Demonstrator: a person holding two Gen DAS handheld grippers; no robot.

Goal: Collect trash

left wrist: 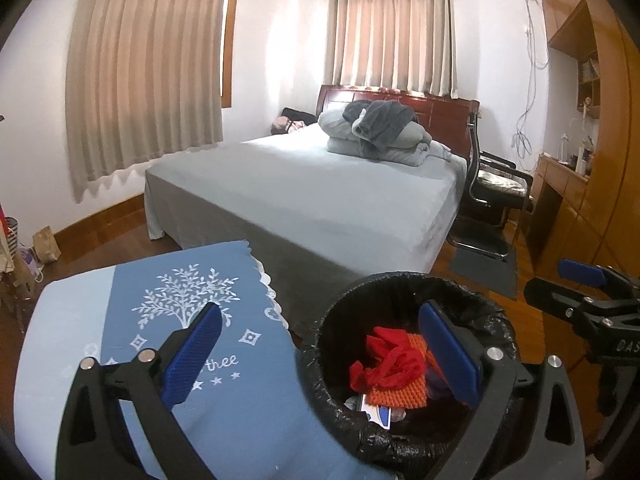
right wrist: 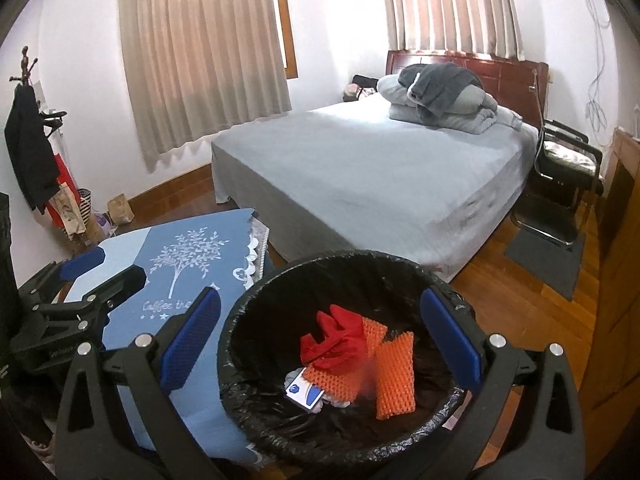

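Left wrist view
Left gripper [left wrist: 320, 344]: my jaws stand spread and hold nothing; one pad hangs over the tabletop, the other over the bin's mouth.
Bin [left wrist: 320, 364]: black-lined, just beside the tabletop on its right.
Trash: red mesh [left wrist: 386, 362] lies on top inside the bin, touching orange foam net [left wrist: 400, 394]; a white and blue carton [left wrist: 378, 412] shows at the bin's near side, partly hidden.
Tabletop [left wrist: 248, 420]: blue cloth with a white tree print, left of the bin.
Right gripper [left wrist: 560, 284]: to the right of the bin; jaws spread, nothing between them.
Bed [left wrist: 320, 184]: beyond the bin, grey bedding piled at its head.

Right wrist view
Right gripper [right wrist: 320, 340]: my jaws stand spread and empty above the bin [right wrist: 404, 268], one pad on either side of its mouth.
Trash: red mesh [right wrist: 336, 344] inside the bin, lying against two orange foam nets [right wrist: 394, 376]; the carton [right wrist: 304, 392] sits beside the mesh on the bin's near side.
Left gripper [right wrist: 102, 266]: left of the bin, over the tabletop [right wrist: 132, 344]; jaws apart, nothing in them.
Bed [right wrist: 360, 176]: beyond the bin.
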